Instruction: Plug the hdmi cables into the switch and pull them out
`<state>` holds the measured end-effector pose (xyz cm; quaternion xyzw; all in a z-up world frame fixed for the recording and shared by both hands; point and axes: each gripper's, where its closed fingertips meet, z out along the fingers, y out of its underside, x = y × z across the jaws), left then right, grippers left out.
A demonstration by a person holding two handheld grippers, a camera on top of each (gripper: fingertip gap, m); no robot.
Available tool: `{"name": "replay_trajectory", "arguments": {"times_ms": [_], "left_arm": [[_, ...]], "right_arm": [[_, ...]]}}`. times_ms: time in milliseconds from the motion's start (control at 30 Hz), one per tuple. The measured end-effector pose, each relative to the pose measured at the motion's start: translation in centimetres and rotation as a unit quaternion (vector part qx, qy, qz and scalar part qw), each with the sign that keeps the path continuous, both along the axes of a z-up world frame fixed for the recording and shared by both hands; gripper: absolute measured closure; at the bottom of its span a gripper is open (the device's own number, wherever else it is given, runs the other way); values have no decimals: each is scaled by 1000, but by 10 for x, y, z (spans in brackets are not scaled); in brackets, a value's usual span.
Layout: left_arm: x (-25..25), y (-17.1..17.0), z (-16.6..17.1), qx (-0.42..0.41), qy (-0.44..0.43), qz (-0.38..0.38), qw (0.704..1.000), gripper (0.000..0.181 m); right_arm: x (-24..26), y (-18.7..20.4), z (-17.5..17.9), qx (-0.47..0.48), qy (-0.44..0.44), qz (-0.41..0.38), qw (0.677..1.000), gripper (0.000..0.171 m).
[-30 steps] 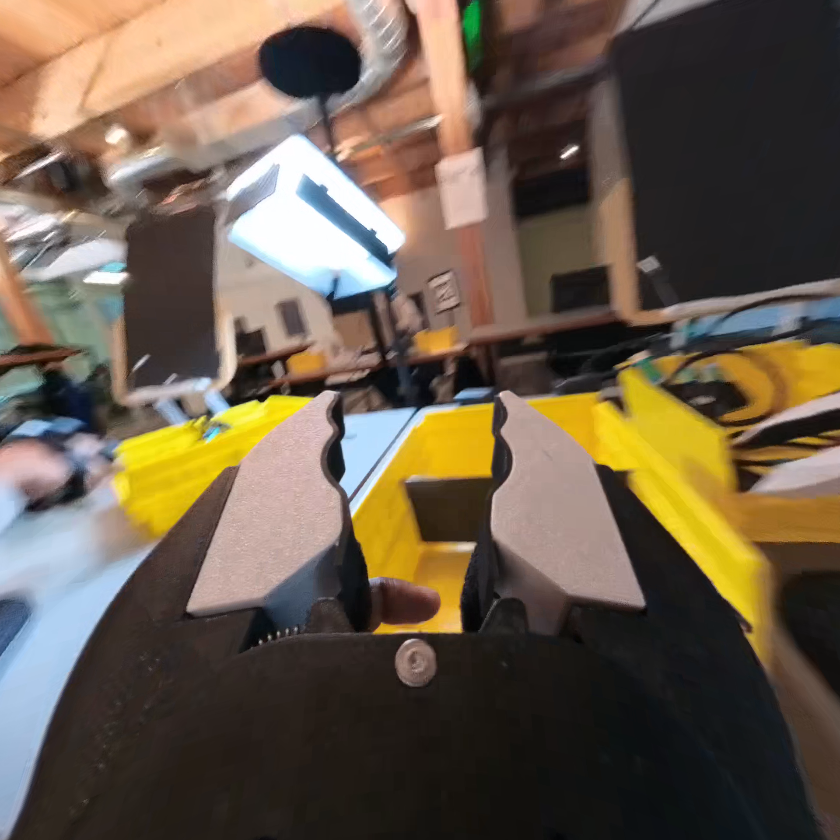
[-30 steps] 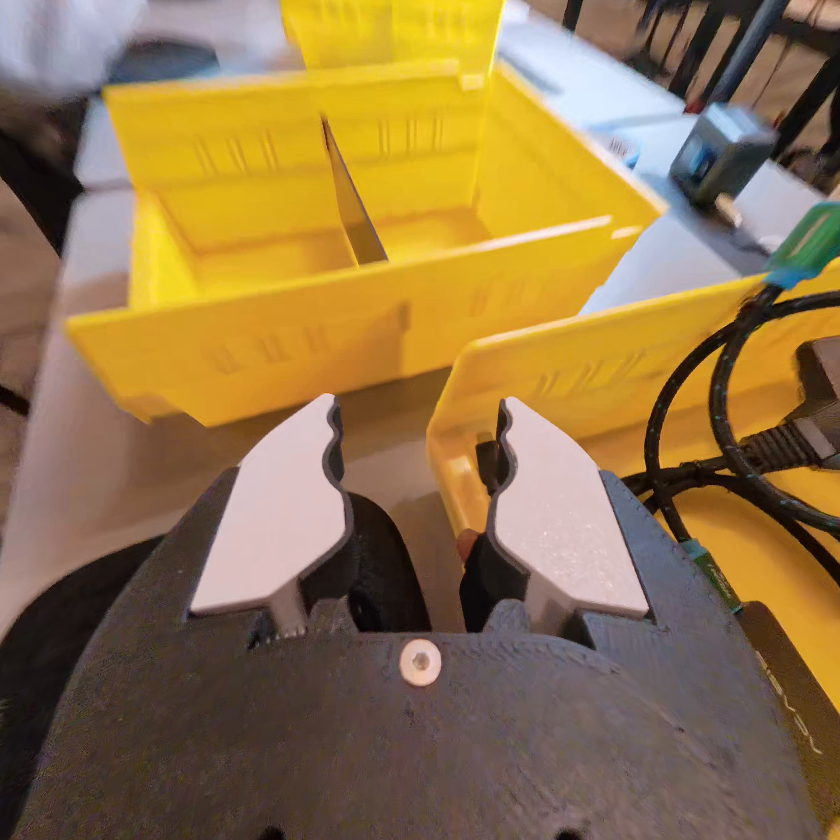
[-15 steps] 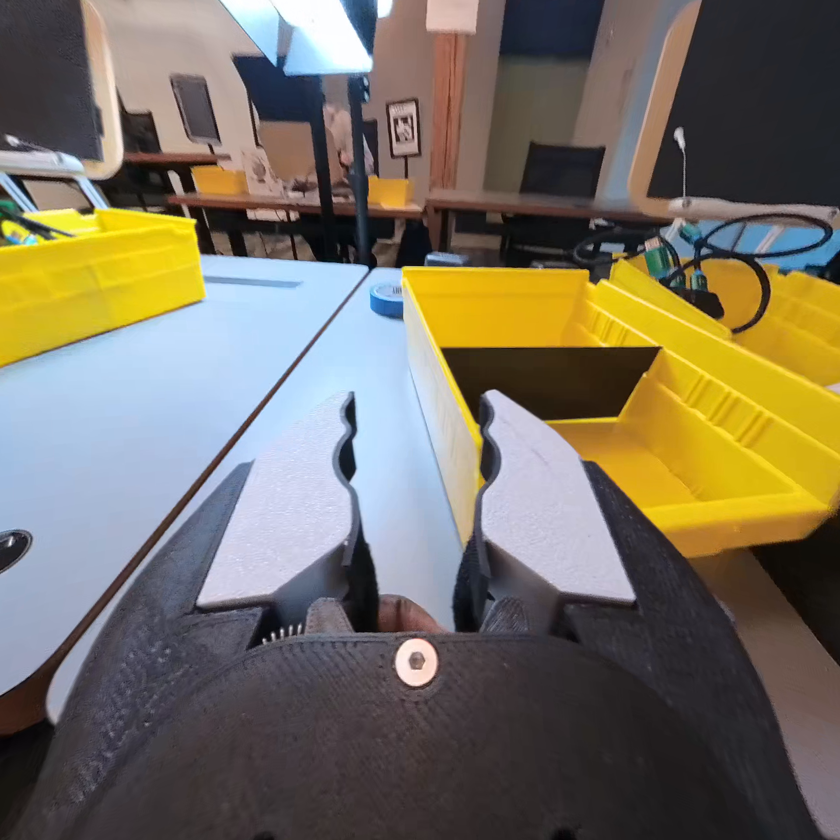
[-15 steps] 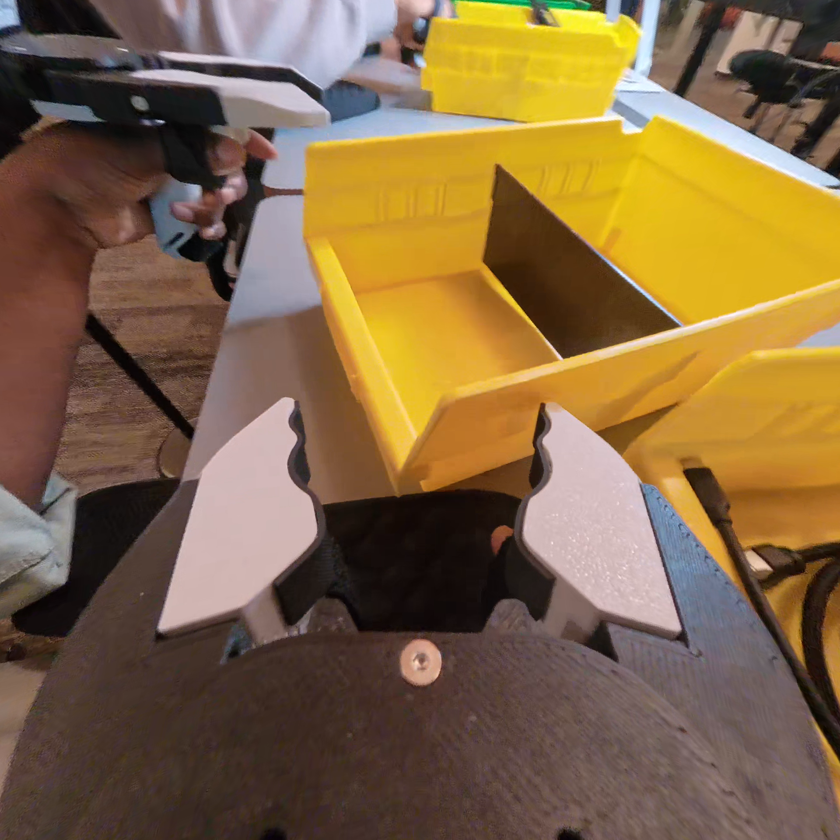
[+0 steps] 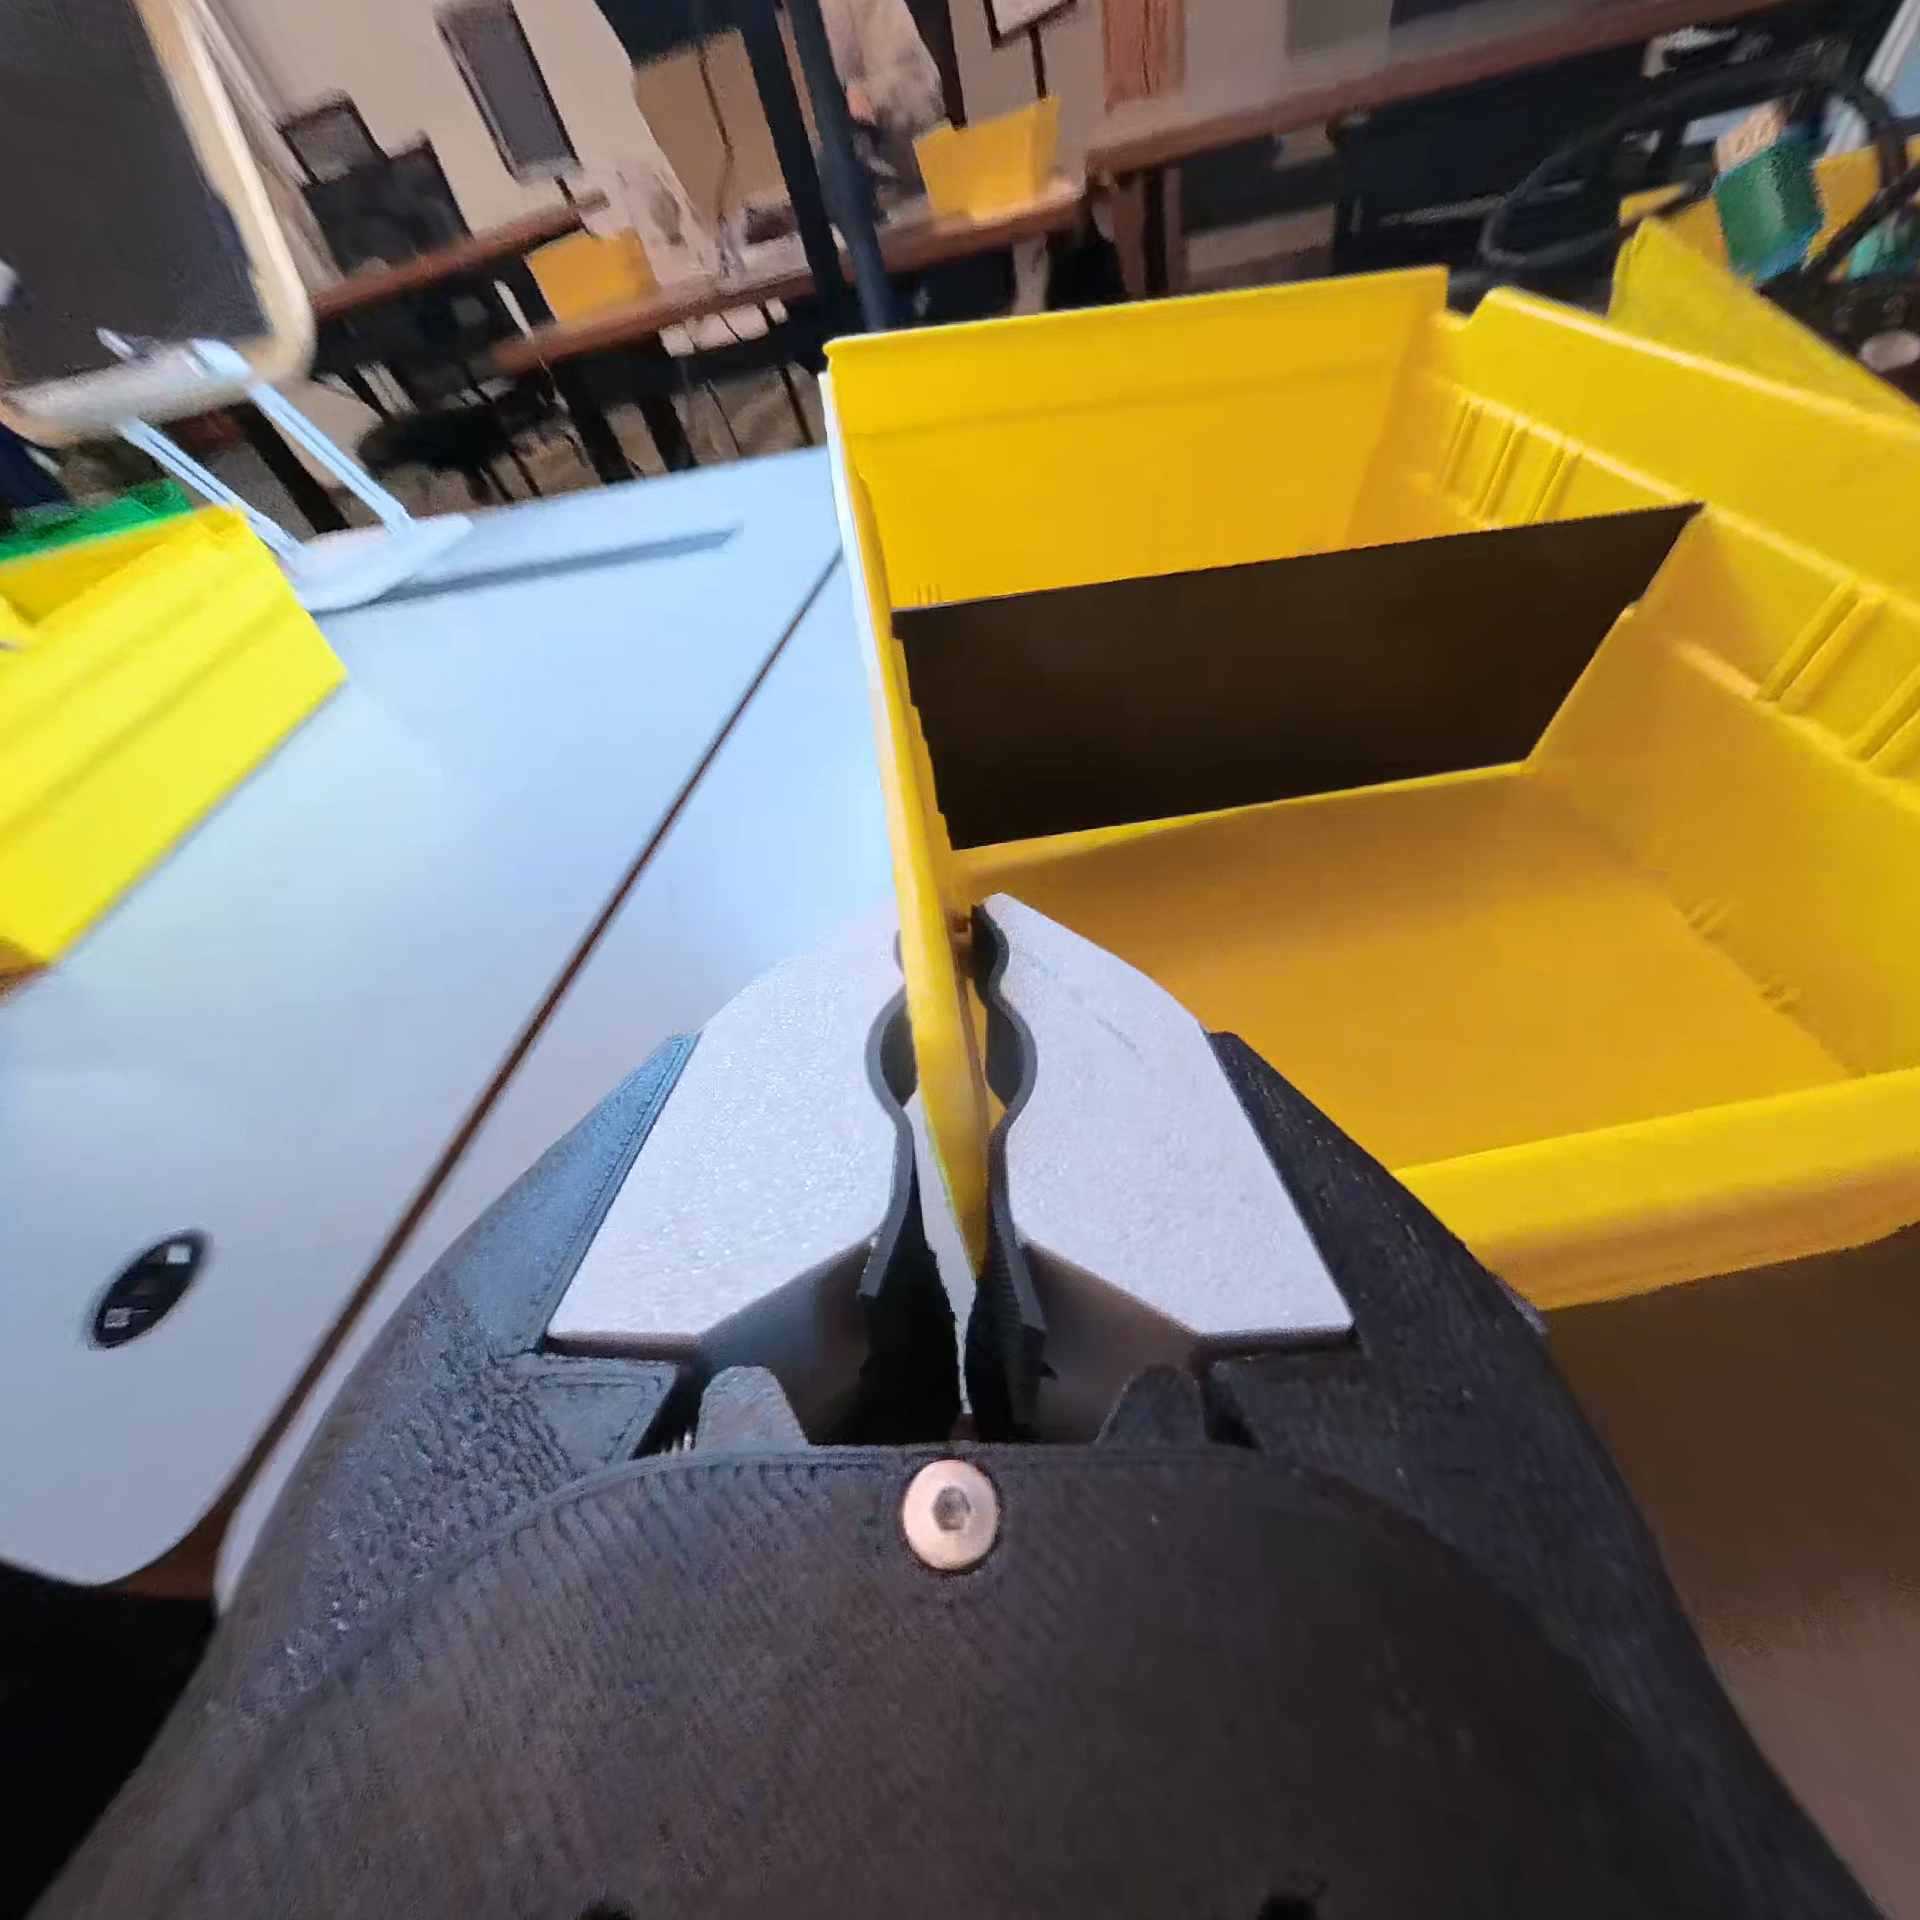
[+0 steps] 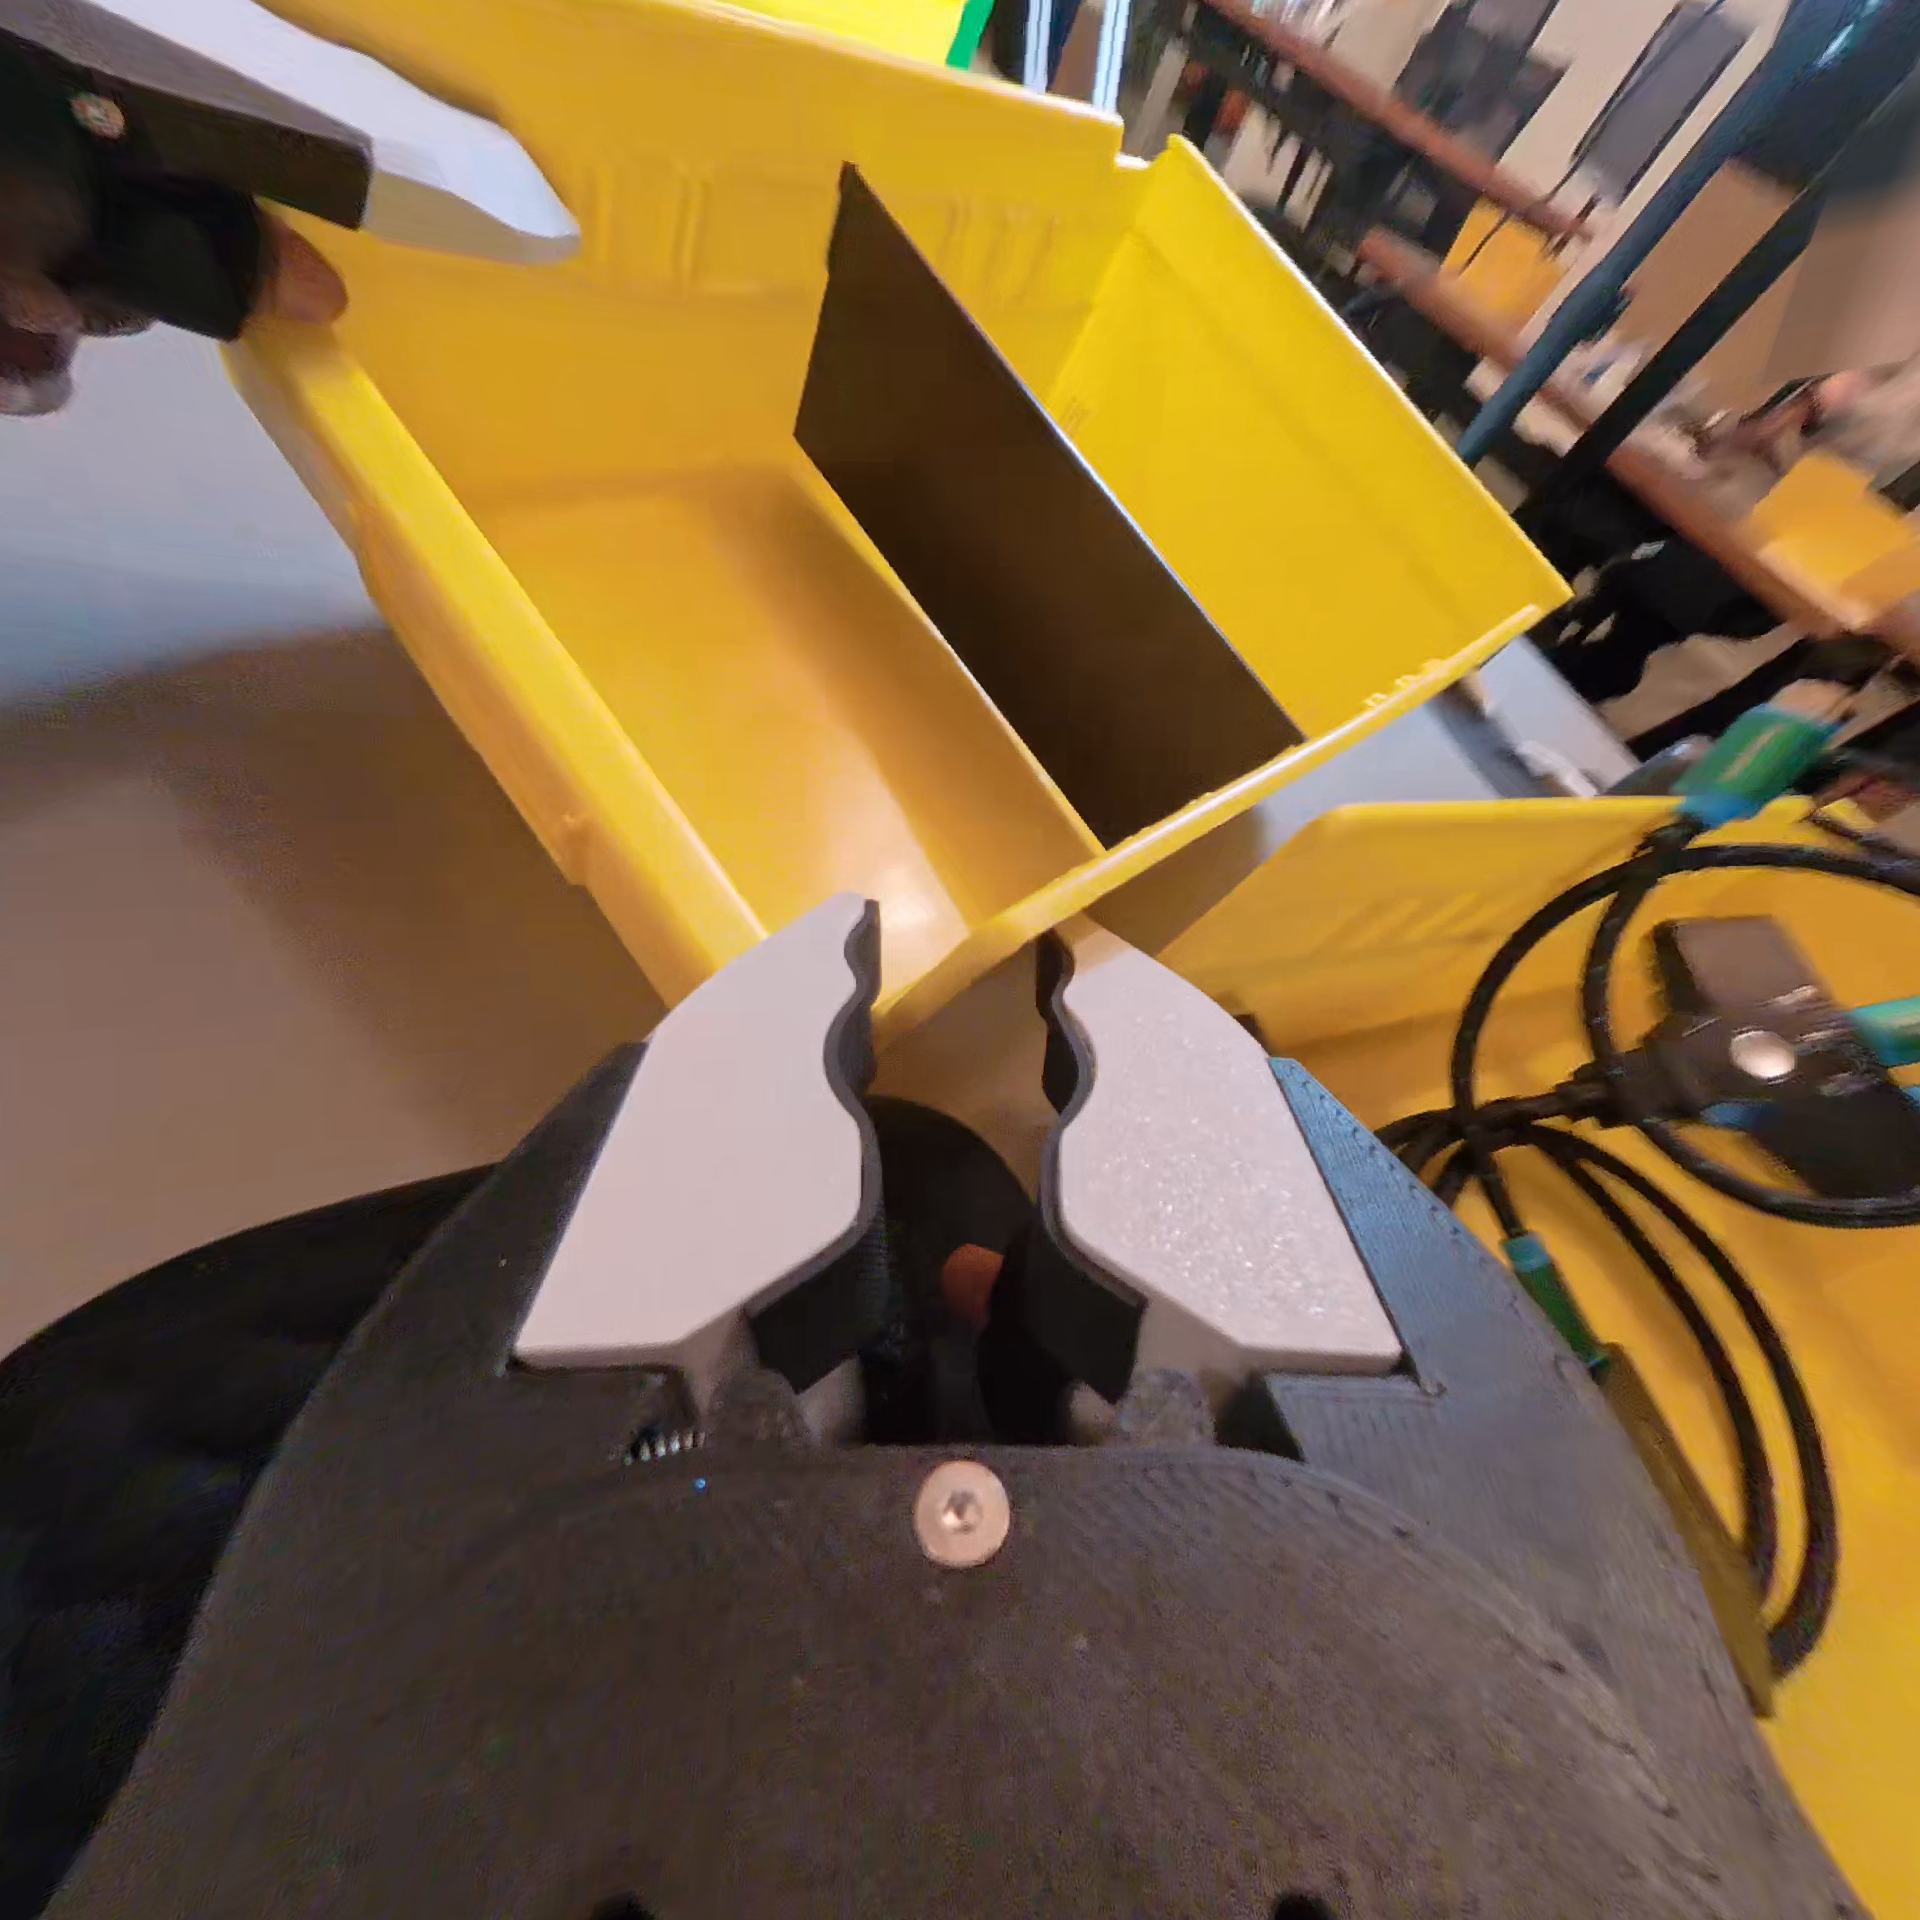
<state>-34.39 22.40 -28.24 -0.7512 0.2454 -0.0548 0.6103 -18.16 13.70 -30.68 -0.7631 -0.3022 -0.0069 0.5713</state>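
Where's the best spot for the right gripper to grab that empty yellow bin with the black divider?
Probably the bin's near corner rim, straddled from above: the right gripper sits open there, and the thin upright wall fits between fingers. The left gripper already clamps another wall.

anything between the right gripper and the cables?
Yes. The empty yellow bin sits right at the right gripper, its corner between the open jaws. The left gripper is clamped on that bin's wall. The cables lie off to the right in a second bin, behind its wall.
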Motion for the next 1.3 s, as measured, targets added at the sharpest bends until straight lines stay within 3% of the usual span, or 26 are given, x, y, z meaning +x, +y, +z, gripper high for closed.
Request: {"name": "replay_trajectory", "arguments": {"times_ms": [167,333,600,767,933,1133,1300], "left_arm": [[16,-37,83,146,-90,1,985,176],[83,-91,142,268,-177,-79,944,174],[262,-157,173,245,-190,-261,914,173],[380,-198,153,183,-157,-357,903,171],[465,-217,94,97,-110,-400,905,171],[514,-215,22,9,-57,-415,908,172],[521,-210,-3,-24,-37,-424,905,171]], "right_arm": [[20,-26,78,164,-17,-16,986,146],[78,-91,141,278,-60,-72,956,147],[218,-201,162,283,-95,-232,926,146],[311,-259,136,224,-78,-326,915,146],[378,-293,85,143,-58,-402,902,148],[415,-300,23,63,-29,-449,891,149],[419,-295,-3,38,13,-441,897,148]]}}
